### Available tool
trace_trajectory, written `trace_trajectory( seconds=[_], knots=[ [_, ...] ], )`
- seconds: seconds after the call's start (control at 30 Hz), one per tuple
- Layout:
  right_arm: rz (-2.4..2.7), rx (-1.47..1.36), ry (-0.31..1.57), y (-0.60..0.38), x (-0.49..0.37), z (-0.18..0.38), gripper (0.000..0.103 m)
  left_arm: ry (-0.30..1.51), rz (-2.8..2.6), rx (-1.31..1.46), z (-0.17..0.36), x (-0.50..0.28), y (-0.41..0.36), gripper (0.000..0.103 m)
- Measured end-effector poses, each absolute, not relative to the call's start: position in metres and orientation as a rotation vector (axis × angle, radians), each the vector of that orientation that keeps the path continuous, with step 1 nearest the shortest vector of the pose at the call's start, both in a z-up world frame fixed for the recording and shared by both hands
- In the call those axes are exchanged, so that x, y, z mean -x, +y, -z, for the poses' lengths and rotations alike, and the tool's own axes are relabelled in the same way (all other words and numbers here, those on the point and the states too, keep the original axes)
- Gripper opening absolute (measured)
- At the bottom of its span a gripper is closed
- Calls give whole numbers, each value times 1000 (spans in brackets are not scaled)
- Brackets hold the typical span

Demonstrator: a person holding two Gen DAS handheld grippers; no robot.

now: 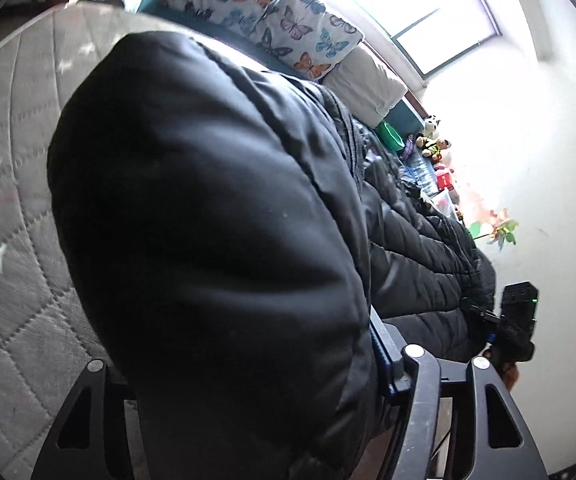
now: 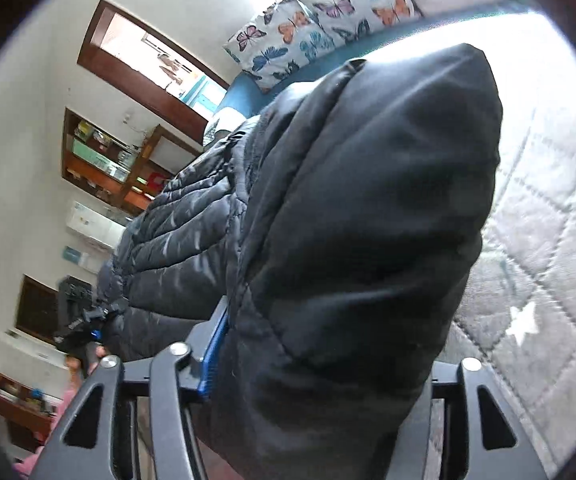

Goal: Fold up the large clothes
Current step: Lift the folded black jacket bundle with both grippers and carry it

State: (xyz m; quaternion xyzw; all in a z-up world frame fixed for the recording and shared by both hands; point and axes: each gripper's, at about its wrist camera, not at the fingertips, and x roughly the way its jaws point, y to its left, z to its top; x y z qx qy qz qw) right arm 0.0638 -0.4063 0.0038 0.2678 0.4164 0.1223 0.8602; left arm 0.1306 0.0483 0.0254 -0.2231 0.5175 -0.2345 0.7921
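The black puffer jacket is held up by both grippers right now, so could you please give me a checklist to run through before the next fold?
1. Left gripper pinching the black puffer jacket: ok, fabric fills the jaws.
2. Right gripper gripping the jacket: ok, fabric sits between the fingers.
3. Jacket lifted off the grey star quilt: cannot tell, its lower edge is hidden.
4. Both grippers level with each other: cannot tell.
5. Landing area on the quilt free of the butterfly pillow: ok, the pillow lies beyond the jacket at the bed's far edge.
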Motion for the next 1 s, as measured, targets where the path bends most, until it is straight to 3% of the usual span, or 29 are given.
trace_trajectory(
  seconds=[0.37, 0.7, 0.77, 1.0],
  knots=[
    [-156, -483, 776, -435, -8, -55, 51, 1093, 632, 385, -57, -151, -46, 66],
    [37, -501, 688, -518, 57, -79, 50, 1101, 793, 292, -66, -200, -238, 66],
    [75, -496, 674, -529, 60, -82, 50, 1103, 823, 278, -66, -213, -307, 66],
    [180, -511, 632, -577, 72, -81, 50, 1117, 887, 247, -39, -237, -399, 66]
  ],
)
